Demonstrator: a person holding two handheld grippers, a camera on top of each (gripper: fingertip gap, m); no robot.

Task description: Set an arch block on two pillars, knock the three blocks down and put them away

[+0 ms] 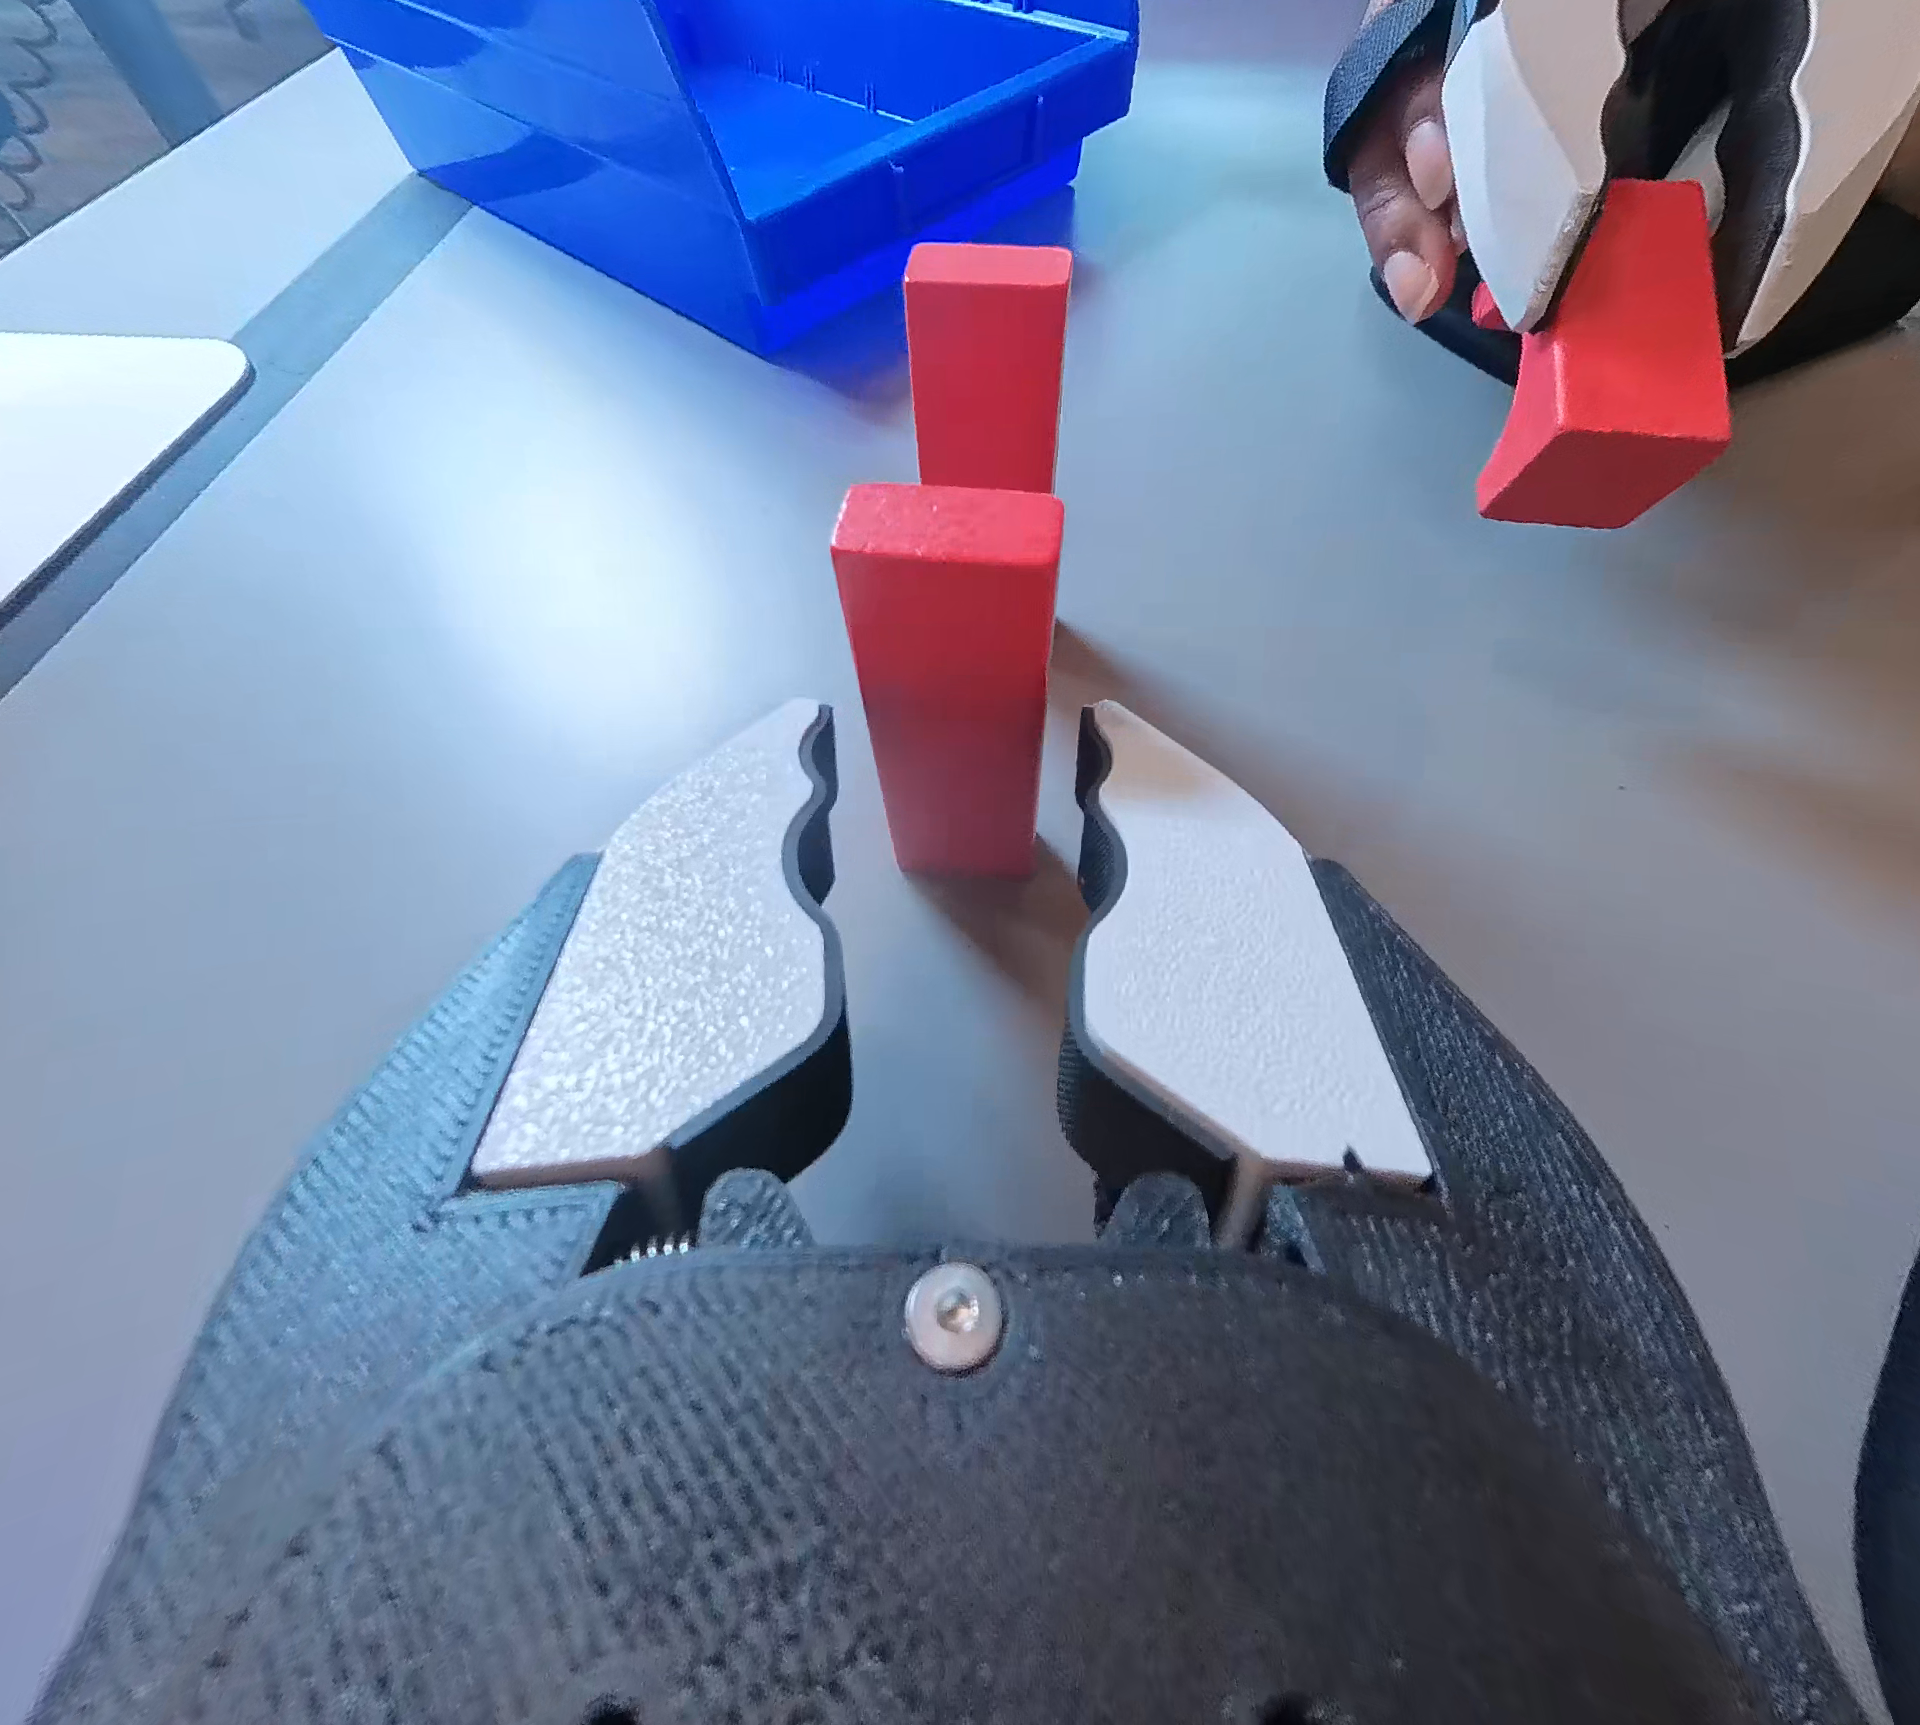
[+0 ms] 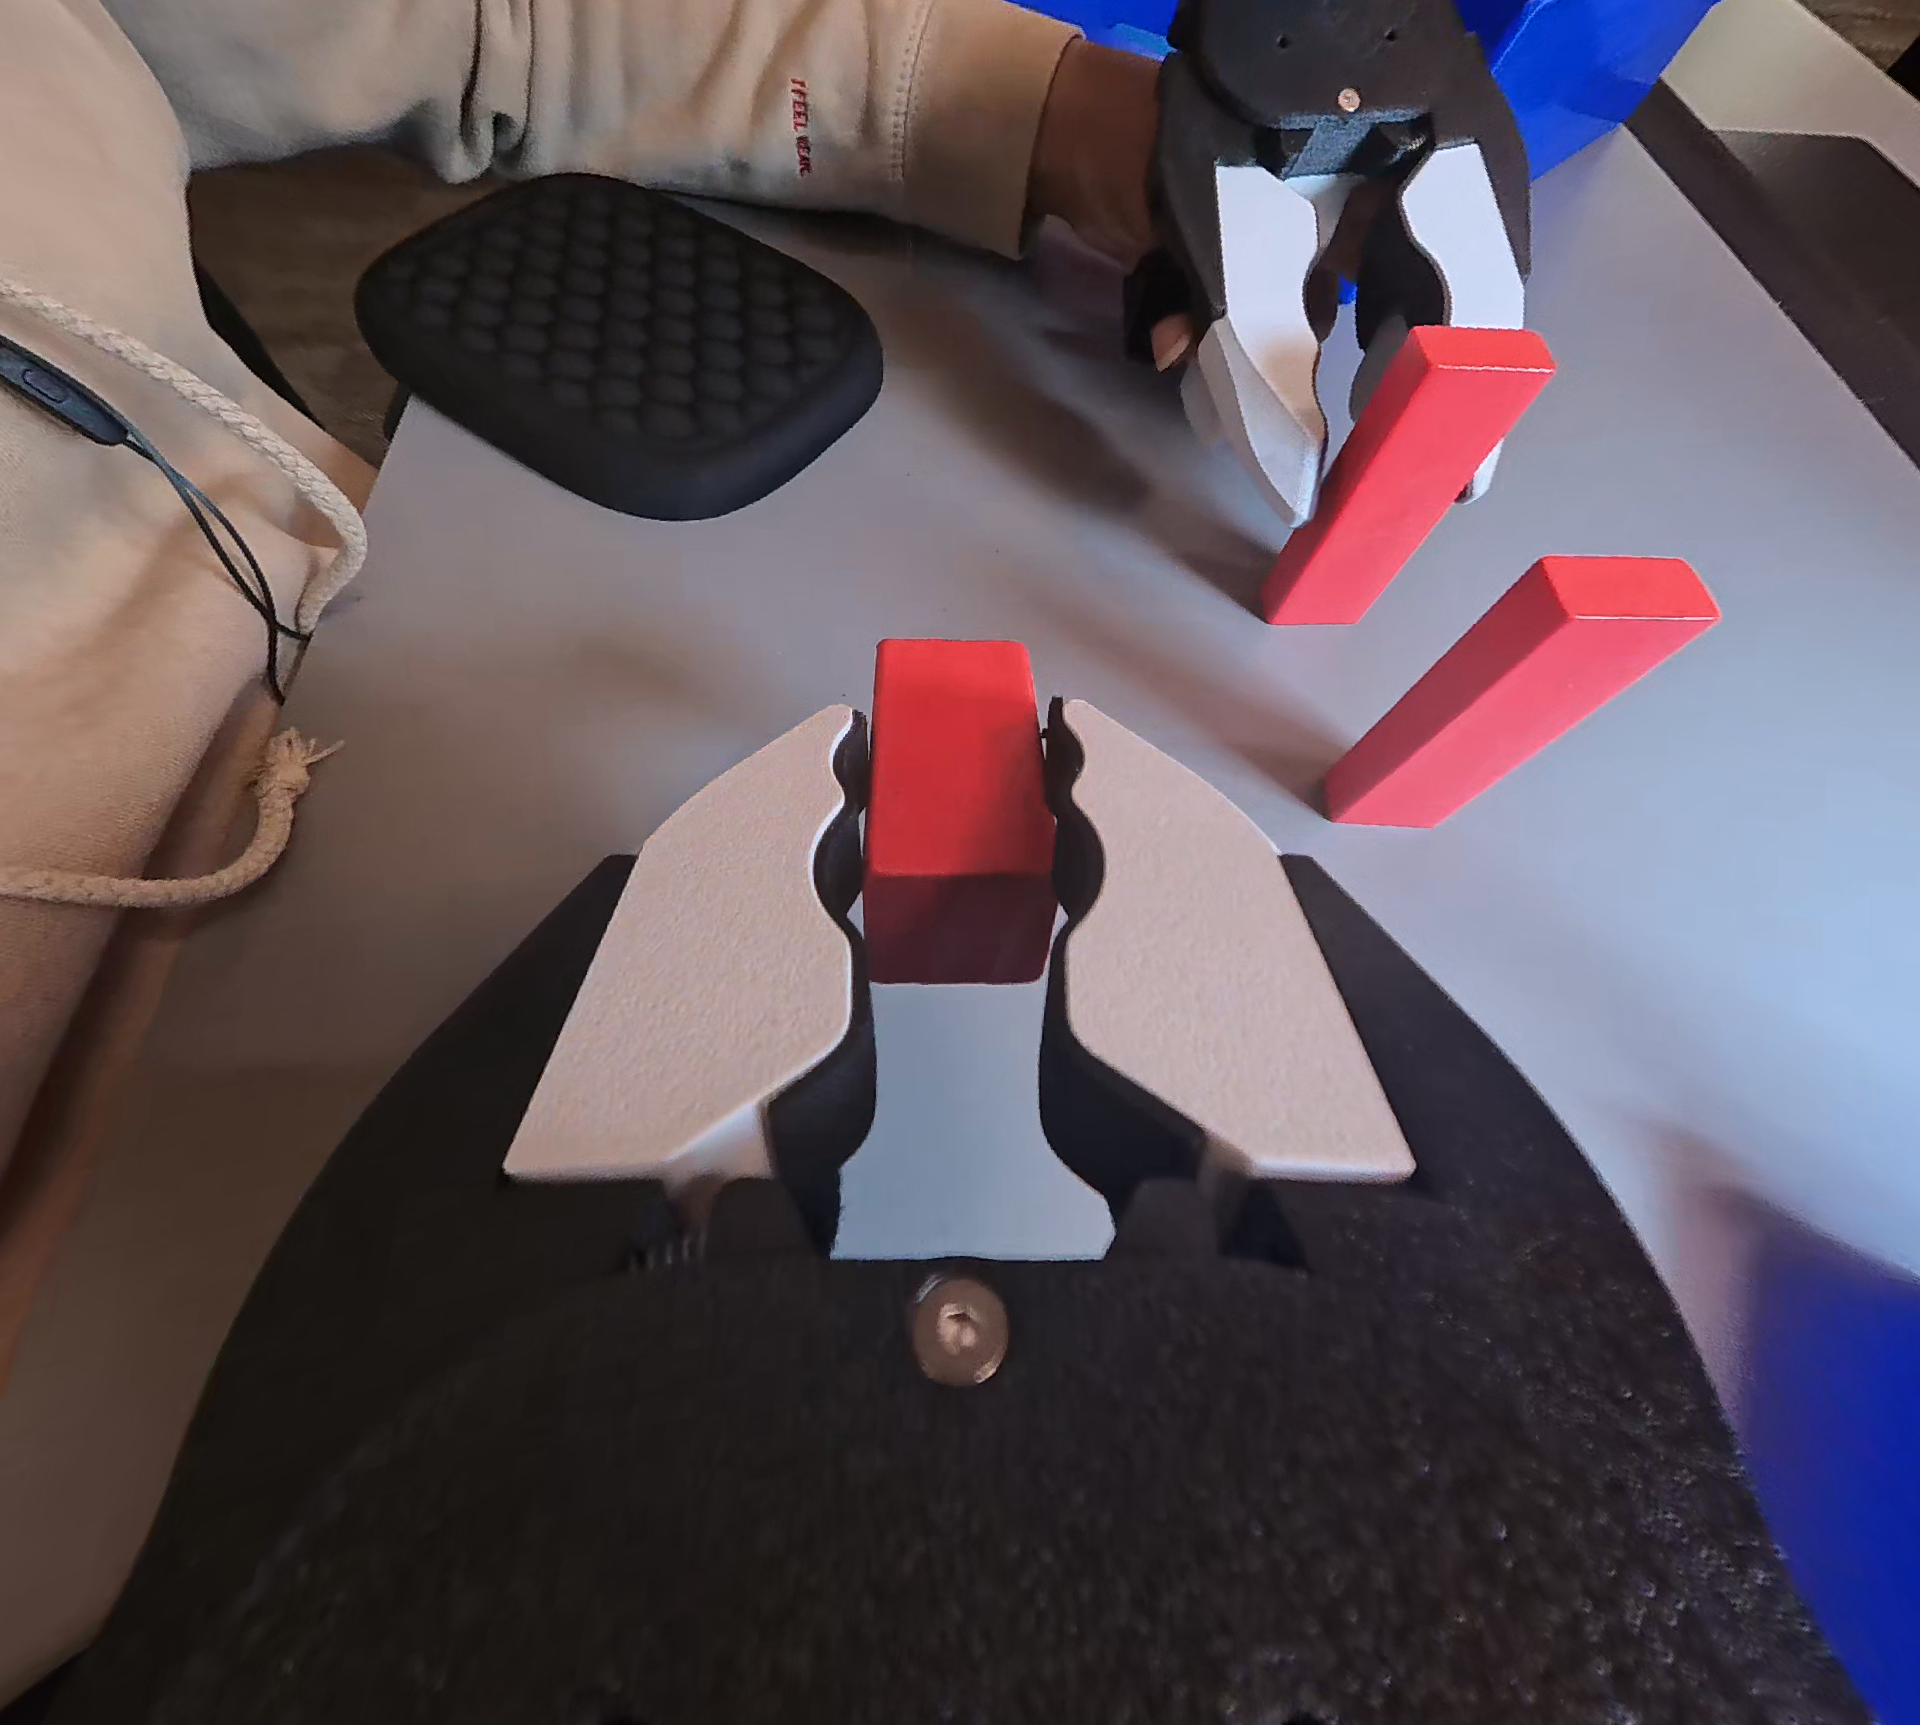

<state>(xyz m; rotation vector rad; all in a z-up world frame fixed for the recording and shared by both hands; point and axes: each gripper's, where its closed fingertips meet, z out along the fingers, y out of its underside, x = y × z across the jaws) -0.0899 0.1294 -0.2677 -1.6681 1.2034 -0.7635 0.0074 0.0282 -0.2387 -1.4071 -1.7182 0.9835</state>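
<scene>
Arch block (image 2: 956, 802) held aloft, two pillars standing on the bench (image 1: 416, 636).

Right gripper (image 2: 954, 828) pinches the arch block beside the near pillar (image 1: 951, 678); left gripper (image 1: 956, 792), fingers spread, flanks that pillar without touching. Far pillar (image 1: 987, 366) stands just behind, before the blue bin (image 1: 665, 34). Bridging, knocking down and storing all remain.
</scene>
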